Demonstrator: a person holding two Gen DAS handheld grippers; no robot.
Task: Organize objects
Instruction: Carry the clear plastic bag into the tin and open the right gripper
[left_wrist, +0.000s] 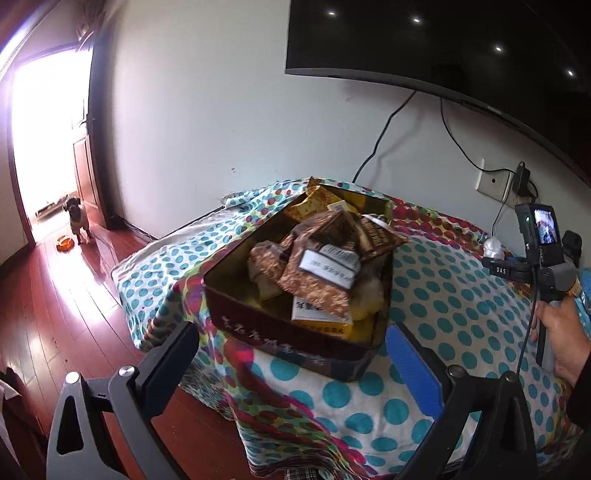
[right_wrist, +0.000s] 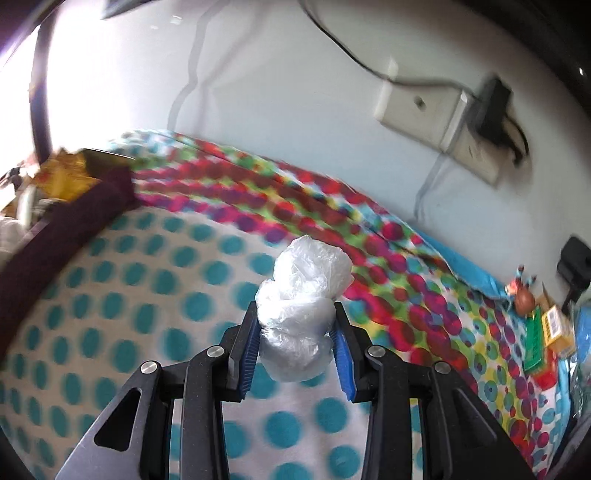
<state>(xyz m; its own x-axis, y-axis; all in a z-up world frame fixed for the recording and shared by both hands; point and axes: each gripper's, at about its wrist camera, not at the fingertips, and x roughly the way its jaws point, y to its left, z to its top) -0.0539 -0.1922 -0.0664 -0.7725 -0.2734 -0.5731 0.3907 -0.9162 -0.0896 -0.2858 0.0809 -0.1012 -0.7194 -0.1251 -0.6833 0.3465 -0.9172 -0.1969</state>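
A dark maroon tin box (left_wrist: 288, 339) stands open on the polka-dot cloth (left_wrist: 443, 295), piled with brown packets (left_wrist: 321, 258), yellow packets (left_wrist: 317, 203) and small cartons. My left gripper (left_wrist: 291, 332) is open, its fingers spread wide on either side of the box's near corner and touching nothing. My right gripper (right_wrist: 295, 314) is shut on a crumpled clear plastic bag (right_wrist: 310, 273), held above the cloth. A corner of the box (right_wrist: 55, 229) shows at the left of the right wrist view. In the left wrist view, a hand (left_wrist: 561, 339) grips the right tool's handle.
A dark TV (left_wrist: 443, 44) hangs on the wall above, with cables running to a wall socket (left_wrist: 495, 182). A green pack (right_wrist: 535, 339) and a yellow box (right_wrist: 557, 328) lie at the cloth's right end. A small dog (left_wrist: 77, 218) stands by an orange bowl (left_wrist: 66, 243) on the wooden floor.
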